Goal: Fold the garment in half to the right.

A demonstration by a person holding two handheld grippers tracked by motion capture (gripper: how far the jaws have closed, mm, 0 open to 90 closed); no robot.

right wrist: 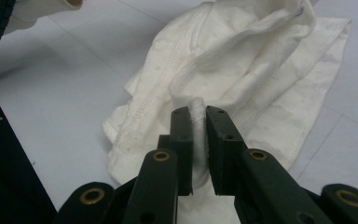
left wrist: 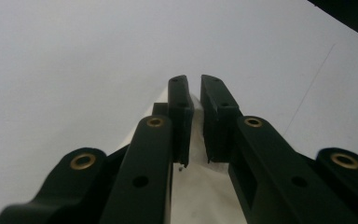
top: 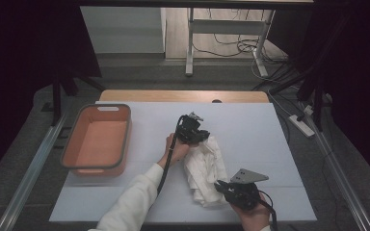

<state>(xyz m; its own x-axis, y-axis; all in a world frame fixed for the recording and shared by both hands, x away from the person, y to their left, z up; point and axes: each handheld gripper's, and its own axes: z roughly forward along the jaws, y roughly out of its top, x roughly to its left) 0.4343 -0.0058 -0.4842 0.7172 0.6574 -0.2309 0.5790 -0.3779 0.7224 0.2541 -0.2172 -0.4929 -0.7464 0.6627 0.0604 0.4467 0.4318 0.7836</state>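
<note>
**Both grippers pinching white cloth**

Left gripper (top: 198,136), at centre of the high view, clamped nearly closed on the upper end of the white cloth (top: 203,169). Seen in the left gripper view (left wrist: 195,100) with jaws standing close together, just a narrow slit between them, a thin peak of cloth (left wrist: 196,140) caught in that slit and spreading wider toward the bottom of the frame. Pale table cover (left wrist: 74,70) across the rest of that view.

Right gripper (top: 221,186), at lower right of centre in the high view, gripped in a hand (top: 253,214) at the bottom edge, touching the lower end of the cloth. In the right gripper view (right wrist: 198,122), jaws narrowed onto a raised fold of the cloth (right wrist: 242,70), the fold pressed between the two pads, the rest of the fabric crumpled and hemmed, stretching to the upper right of the frame. Part of a light sleeve (right wrist: 37,11) at upper left of that view.

Cloth lying bunched on the table cover (top: 250,125) between the two grippers, running from centre down toward lower centre of the high view. Orange bin (top: 99,139) at left of the high view, well apart from the cloth.
</note>
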